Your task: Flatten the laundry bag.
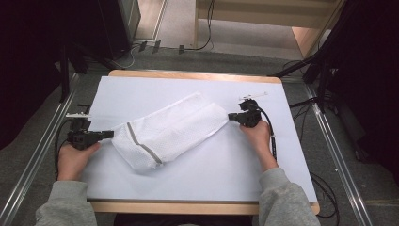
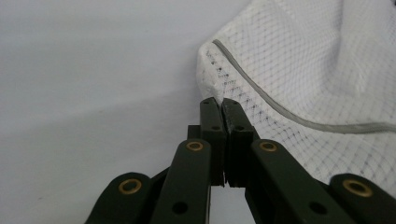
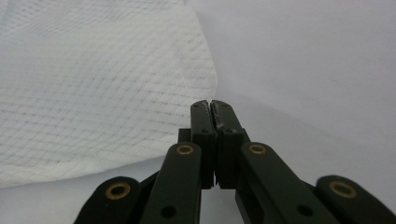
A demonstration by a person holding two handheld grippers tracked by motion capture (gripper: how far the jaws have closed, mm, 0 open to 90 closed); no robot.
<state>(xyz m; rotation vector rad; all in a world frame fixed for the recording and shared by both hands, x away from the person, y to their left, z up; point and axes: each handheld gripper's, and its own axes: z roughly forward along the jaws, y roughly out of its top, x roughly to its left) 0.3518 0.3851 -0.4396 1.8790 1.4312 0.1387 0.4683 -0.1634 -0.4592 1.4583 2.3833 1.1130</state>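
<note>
A white mesh laundry bag (image 1: 164,129) with a grey zip band (image 1: 141,147) lies slantwise across the white table cover (image 1: 221,165). My left gripper (image 1: 112,134) points right at the bag's near-left end. In the left gripper view its jaws are closed together, tips (image 2: 220,101) pinching the mesh edge (image 2: 210,74) just beside the grey band (image 2: 261,95). My right gripper (image 1: 230,116) points left at the bag's far-right corner. Its jaws are also closed, tips (image 3: 210,103) meeting the corner of the mesh (image 3: 116,84); the cloth between the pads is too thin to see.
The table's wooden rim (image 1: 197,75) frames the white cover. Cables (image 1: 273,141) trail from each gripper. Dark stands and metal floor rails (image 1: 339,155) flank both sides of the table. Bare cover lies in front of and behind the bag.
</note>
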